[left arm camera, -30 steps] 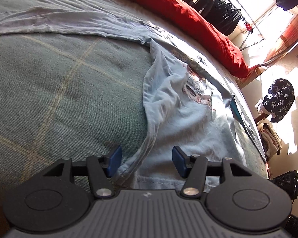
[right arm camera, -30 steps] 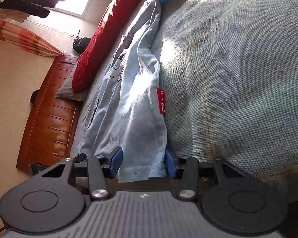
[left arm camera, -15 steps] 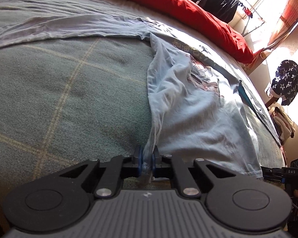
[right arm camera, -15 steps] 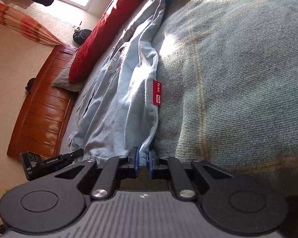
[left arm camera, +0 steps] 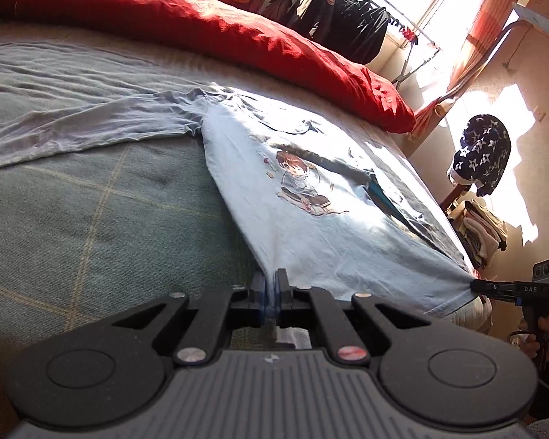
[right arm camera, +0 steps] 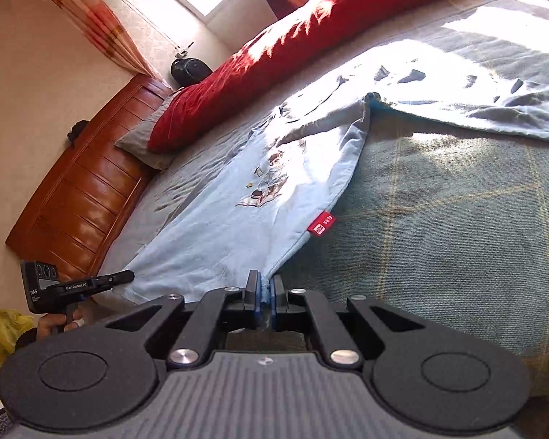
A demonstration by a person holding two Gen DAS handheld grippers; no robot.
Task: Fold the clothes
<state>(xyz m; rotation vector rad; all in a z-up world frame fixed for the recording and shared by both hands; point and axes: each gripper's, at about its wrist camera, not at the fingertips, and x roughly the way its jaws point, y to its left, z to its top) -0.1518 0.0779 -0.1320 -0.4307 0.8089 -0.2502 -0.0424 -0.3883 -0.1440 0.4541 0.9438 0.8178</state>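
Your left tongs [left arm camera: 271, 292] and right tongs [right arm camera: 265, 294] each clench a hem corner of the shirt [left arm camera: 311, 212], spread on the bed [left arm camera: 73, 219]. Next, carry the hem evenly toward the collar.

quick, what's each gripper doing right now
left gripper: shut on the hem corner of the light blue shirt.
right gripper: shut on the shirt's other hem corner.

One light-blue shirt [left arm camera: 311, 226], one red duvet [left arm camera: 201, 25], one grey pillow [right arm camera: 142, 142], two grippers.
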